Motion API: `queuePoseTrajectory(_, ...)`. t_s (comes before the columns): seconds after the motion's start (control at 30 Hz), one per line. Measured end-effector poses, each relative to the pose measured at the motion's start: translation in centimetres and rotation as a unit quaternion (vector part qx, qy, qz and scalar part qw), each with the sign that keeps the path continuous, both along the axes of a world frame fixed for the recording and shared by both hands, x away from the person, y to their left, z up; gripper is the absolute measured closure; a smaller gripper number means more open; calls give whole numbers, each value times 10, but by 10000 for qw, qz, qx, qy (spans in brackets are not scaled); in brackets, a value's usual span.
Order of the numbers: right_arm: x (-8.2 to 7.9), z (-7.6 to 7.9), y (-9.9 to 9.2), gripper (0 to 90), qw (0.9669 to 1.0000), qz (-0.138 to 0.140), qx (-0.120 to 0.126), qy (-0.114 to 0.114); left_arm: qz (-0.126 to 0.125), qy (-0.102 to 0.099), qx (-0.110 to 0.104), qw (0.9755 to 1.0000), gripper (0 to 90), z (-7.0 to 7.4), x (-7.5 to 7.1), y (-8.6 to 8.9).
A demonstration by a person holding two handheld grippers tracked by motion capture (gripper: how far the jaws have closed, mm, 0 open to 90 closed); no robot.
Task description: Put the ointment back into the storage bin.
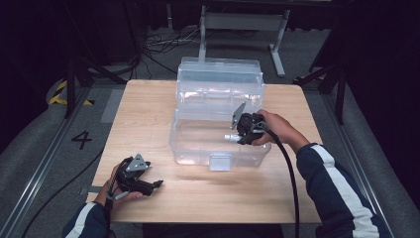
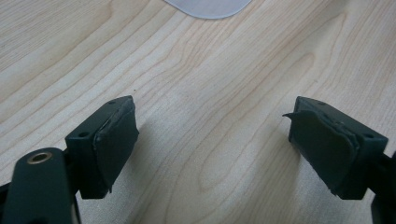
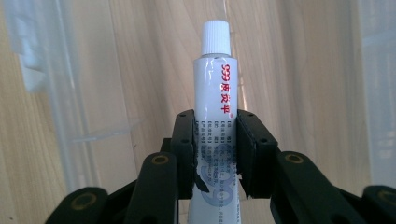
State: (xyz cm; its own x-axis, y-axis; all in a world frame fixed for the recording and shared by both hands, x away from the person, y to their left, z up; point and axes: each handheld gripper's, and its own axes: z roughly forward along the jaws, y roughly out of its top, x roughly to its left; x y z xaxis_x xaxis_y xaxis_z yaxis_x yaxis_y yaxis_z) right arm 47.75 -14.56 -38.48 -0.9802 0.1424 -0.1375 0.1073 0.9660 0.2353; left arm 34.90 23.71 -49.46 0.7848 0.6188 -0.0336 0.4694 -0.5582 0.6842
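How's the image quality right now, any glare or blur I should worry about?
High view: dim surroundings, table well lit, box walls faintly reflective. Right gripper view: tube sharp, slight glare under its cap. Left gripper view: jaws and wood grain sharp, soft shadows beneath.

The high view is dim around its edges: the floor and the room from nine through twelve to three o'clock sink into near black, while the table (image 1: 148, 109) is lit evenly from above. The clear box (image 1: 218, 114) looks hazy, with pale sheen on its walls. In the left gripper view the wood is bright and sharp, and soft shadows fall toward six o'clock under the pads (image 2: 114, 140). In the right gripper view the tube (image 3: 215, 107) is crisp with a glare streak; the background is blurred.
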Motion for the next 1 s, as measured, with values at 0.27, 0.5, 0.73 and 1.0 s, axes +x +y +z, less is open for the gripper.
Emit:
queuePoseTrajectory(0.27,2,-10,2,706,9996,30,-121,261,-1,1,-1,10000,158,0,0,0)
queuePoseTrajectory(0.5,2,-16,4,706,9991,69,-179,389,1,1,-1,10000,157,0,0,0)
queuePoseTrajectory(0.73,1,-22,4,705,9984,89,-305,477,-1,1,-1,10000,158,0,0,0)
queuePoseTrajectory(1.0,0,-27,3,705,9976,95,-395,561,-1,1,-1,10000,157,0,0,0)
